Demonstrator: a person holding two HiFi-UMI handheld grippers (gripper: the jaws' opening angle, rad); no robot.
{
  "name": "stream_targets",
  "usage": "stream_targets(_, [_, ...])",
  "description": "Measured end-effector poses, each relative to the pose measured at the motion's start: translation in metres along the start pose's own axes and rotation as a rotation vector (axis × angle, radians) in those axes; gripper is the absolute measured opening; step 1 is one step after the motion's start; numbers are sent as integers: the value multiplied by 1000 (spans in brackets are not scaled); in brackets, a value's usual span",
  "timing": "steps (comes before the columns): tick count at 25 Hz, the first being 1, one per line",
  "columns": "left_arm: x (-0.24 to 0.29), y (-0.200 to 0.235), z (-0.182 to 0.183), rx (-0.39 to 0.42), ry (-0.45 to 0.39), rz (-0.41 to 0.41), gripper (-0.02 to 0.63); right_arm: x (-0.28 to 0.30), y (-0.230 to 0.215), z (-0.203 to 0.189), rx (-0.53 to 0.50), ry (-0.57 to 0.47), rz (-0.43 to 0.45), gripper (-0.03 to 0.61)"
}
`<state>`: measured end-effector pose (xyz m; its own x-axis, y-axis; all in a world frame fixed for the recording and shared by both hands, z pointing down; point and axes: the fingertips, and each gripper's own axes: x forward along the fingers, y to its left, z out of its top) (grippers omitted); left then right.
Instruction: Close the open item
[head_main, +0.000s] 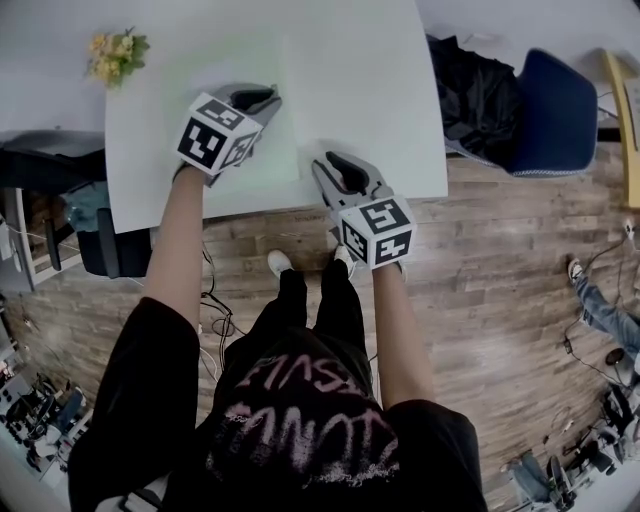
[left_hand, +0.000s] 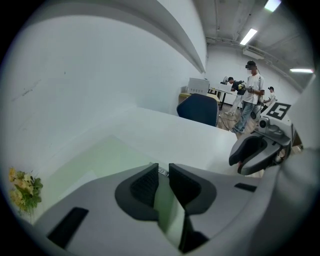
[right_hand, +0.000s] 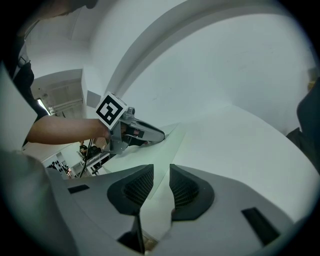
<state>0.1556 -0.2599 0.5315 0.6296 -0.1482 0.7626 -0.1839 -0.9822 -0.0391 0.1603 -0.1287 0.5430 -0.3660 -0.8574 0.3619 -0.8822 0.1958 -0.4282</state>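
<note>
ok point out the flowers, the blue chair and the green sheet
flowers (head_main: 115, 55): head view, the yellow blooms
blue chair (head_main: 555, 110): head view, its seat back
green sheet (head_main: 240, 60): head view, bare upper part

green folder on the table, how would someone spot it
Start at the white table. On its left half lies a flat pale green folder. Unlike the yellow flowers at the corner, it is flat and faint.

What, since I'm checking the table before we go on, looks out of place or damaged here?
Nothing stands out. The pale green flat item lies on the white table with no spill or visible damage; the left claw and right claw are at its edges. Yellow flowers sit by the table's far left corner.
</note>
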Motion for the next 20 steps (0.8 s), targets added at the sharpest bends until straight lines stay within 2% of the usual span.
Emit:
stream_targets(16, [9,-2,-2,-44,25,-13,64,1,-2,-5,8,13,-4,103])
stream_targets(20, [7,0,-3,-41,21,22,63,3,2,-6,-2,18,4,103])
